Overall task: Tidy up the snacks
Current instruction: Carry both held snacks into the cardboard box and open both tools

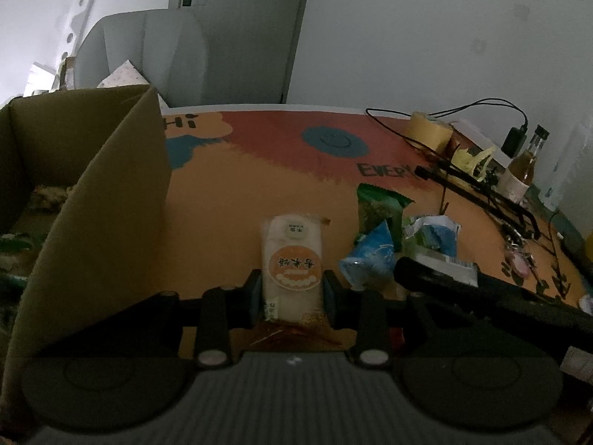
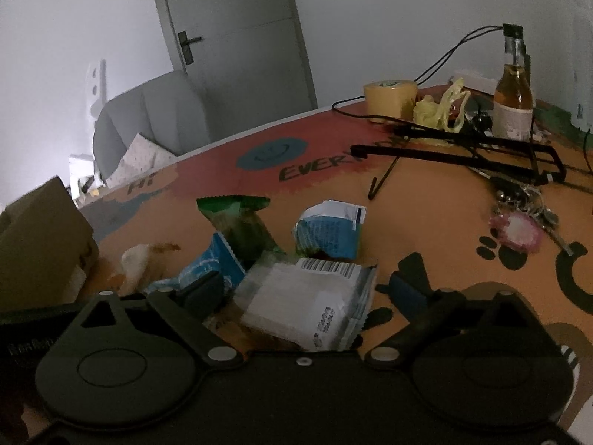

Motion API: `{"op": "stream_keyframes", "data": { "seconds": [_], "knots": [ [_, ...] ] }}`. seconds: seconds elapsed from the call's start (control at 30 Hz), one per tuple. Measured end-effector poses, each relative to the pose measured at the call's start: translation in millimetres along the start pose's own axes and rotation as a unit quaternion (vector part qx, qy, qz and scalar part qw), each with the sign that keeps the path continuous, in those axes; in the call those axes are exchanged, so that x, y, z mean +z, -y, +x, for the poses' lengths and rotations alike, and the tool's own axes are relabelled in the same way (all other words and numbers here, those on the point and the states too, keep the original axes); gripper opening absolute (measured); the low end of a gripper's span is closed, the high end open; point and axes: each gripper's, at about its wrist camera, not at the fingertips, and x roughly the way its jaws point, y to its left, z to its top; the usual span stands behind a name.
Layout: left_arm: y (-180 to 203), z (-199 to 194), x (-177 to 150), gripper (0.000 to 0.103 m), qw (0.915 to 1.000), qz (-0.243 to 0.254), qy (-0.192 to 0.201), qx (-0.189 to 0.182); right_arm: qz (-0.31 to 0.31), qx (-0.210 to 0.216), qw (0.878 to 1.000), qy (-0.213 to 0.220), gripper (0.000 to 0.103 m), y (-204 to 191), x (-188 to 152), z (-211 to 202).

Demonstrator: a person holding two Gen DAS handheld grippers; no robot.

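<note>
Glossy clear plastic wraps the rice cracker packet [image 1: 291, 270]; the cardboard box [image 1: 92, 222] looks matt.

Both views look forward and downward from low over the table [image 1: 259, 170]. The left wrist view sits beside the cardboard box [image 1: 92, 193]; the right wrist view sits further right. They share the snack packets, door [image 2: 237, 26] and bottle [image 2: 513, 89].

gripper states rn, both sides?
Left gripper: closed on the white rice cracker pack.
Right gripper: open, fingers either side of the white barcode packet, not gripping.
</note>
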Motion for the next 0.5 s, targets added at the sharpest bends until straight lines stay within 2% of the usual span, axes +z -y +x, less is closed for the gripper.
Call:
{"op": "stream_keyframes", "data": {
  "seconds": [0.13,0.27,0.5],
  "knots": [
    [1,-1,-1,0.032,1.0,0.002,0.0,-0.003,-0.003,-0.007,1.0,0.0,0.089,0,-1,-2],
    [0,-2,-2,0.032,1.0,0.001,-0.001,-0.003,-0.006,-0.02,1.0,0.002,0.074,1,-2,-6],
    [1,-4,-4,0.032,1.0,0.002,-0.002,-0.009,-0.007,-0.03,1.0,0.001,0.067,13,-3,-17]
  ]
}}
